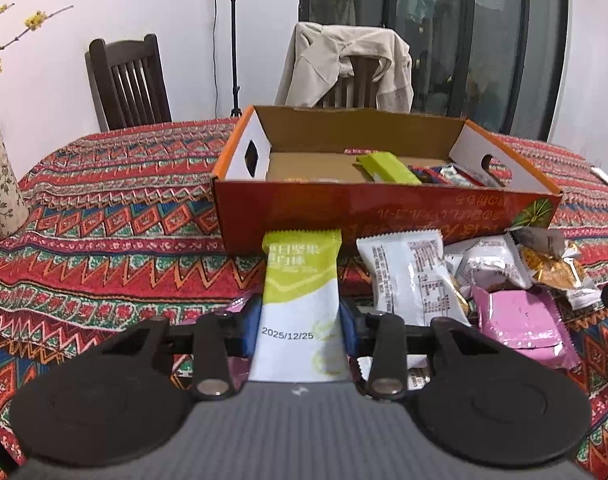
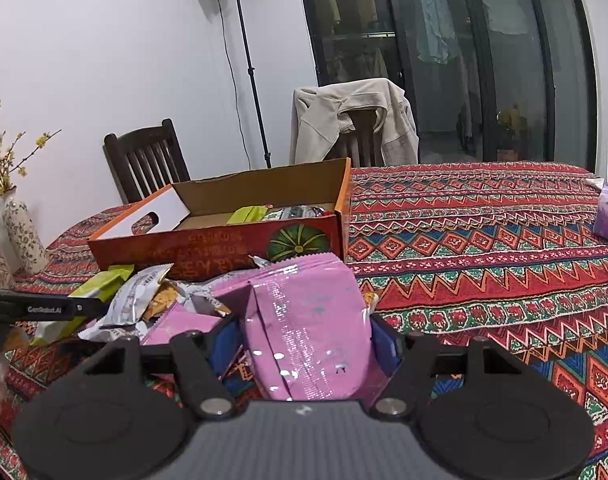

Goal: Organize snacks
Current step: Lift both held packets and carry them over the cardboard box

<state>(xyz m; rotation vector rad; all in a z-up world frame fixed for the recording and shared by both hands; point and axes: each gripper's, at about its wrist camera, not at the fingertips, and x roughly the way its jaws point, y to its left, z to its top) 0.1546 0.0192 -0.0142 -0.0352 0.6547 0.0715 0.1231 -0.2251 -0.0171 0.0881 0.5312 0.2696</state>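
Left gripper [image 1: 300, 320]: jaws clamped on the green-and-white nut bar [image 1: 300, 300], blue pads flat on its long edges near the dated end. The bar points at the front wall of the orange cardboard box [image 1: 384, 208], its far end just short of it. You need to lift before going forward, or the tip catches that wall. Drop it beside the green bar already inside [image 1: 388, 168] so like goes with like. The tool tilts down toward the worktop [image 1: 104, 208]; I'd level it a bit on the way over.

Middle: loose pile of silver, orange and pink packets [image 1: 504, 276] lies in front of the box, still unsorted.

Right gripper [image 2: 308, 340]: jaws clamped on a pink packet [image 2: 308, 320], held off the worktop and angled down, the box ahead and to the left. Hold it there until the left clears the box, then follow.
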